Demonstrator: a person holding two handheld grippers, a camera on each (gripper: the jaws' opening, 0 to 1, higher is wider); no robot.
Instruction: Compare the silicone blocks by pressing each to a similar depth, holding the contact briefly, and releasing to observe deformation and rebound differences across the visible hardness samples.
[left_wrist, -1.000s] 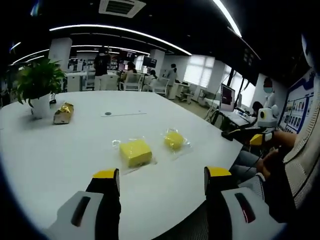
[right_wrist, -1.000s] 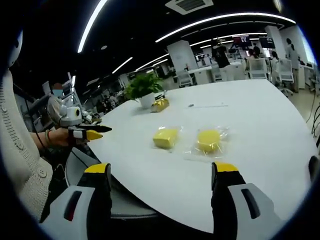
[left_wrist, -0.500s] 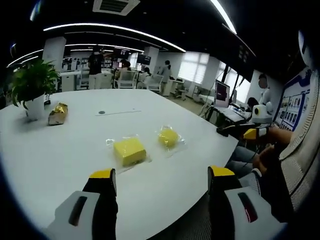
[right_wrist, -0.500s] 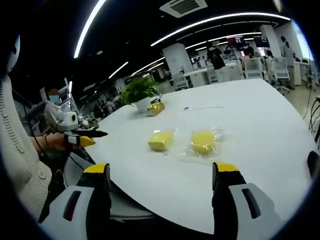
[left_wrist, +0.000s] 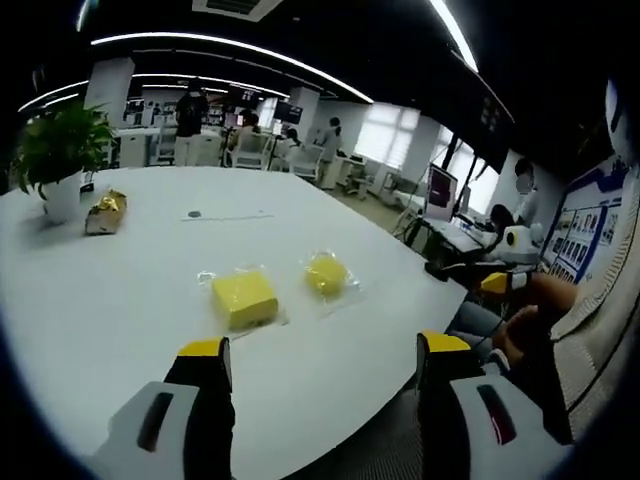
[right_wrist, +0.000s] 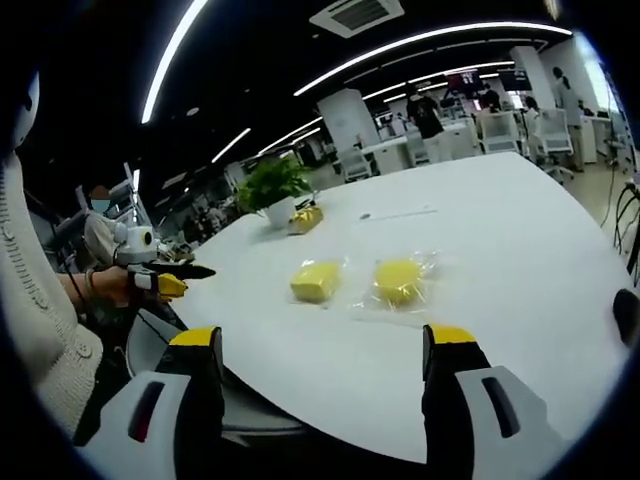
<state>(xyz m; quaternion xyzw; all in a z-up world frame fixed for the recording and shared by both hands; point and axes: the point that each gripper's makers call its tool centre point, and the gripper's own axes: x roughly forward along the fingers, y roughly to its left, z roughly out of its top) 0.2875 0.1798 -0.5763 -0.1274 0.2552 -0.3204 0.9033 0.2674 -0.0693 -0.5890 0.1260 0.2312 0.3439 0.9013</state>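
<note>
Both claws are apart and hold nothing. In the left gripper view the left claw (left_wrist: 322, 352) rises from 6 o'clock, its yellow-tipped jaws spread wide over the near edge of the white surface (left_wrist: 110, 290). In the right gripper view the right claw (right_wrist: 325, 340) stands the same way, spread wide, well short of the samples. The left one also shows at 9 o'clock in that view, held in a hand off the edge.

The two blocks lie near the middle of the surface, just beside each other but apart. In the left gripper view the square block (left_wrist: 244, 298) sits at about 10 o'clock from the claw and the round block (left_wrist: 326, 273) at 12. In the right gripper view the square block (right_wrist: 316, 280) is at 12 and the round block (right_wrist: 398, 279) at 1.

Likely risks: each block sits in a clear, crinkled plastic wrap, glossy and loose, so a jaw tip may skid on the film or shove the block across the smooth surface instead of sinking in. An off-centre press could tip the block. Uneven depth between the two would spoil the comparison.

Both blocks are matte yellow and look soft; one is a flat slab, the other a low disc.

At 10 o'clock in the left gripper view stand a plant (left_wrist: 60, 150) in a white pot and a gold packet (left_wrist: 104, 212).
</note>
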